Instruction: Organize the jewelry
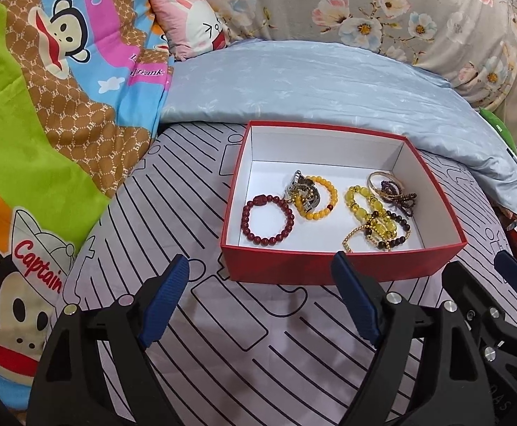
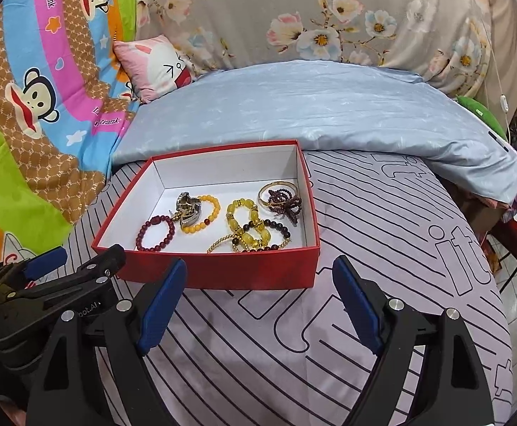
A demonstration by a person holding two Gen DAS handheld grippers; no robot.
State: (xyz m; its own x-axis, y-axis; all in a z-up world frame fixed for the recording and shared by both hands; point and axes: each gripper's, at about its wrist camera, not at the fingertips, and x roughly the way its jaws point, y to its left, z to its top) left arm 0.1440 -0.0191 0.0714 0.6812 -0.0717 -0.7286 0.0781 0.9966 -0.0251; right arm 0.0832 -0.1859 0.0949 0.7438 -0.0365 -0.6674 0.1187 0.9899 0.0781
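Both sets of fingers, left gripper (image 1: 260, 298) and right gripper (image 2: 258, 301), stand spread and empty. The bracelets (image 1: 329, 209) lie heaped in the red box (image 1: 329, 266) just beyond the fingertips; overlapping strands could snag and lift together.

The box (image 1: 343, 266) is showing red outside and white inside. In it, a dark red bead bracelet (image 1: 267, 220) is lying beside an orange-yellow one (image 1: 320, 195), with translucent yellow beads (image 1: 372, 209) and a maroon strand (image 1: 398, 195). The bed sheet (image 1: 258, 337) is wearing black lines on pale lilac. The quilt (image 1: 311, 81) is showing light blue, the blanket (image 1: 45, 106) bright cartoon monkeys. Both tongs (image 1: 262, 298) (image 2: 258, 301) are carrying blue pads on black arms.
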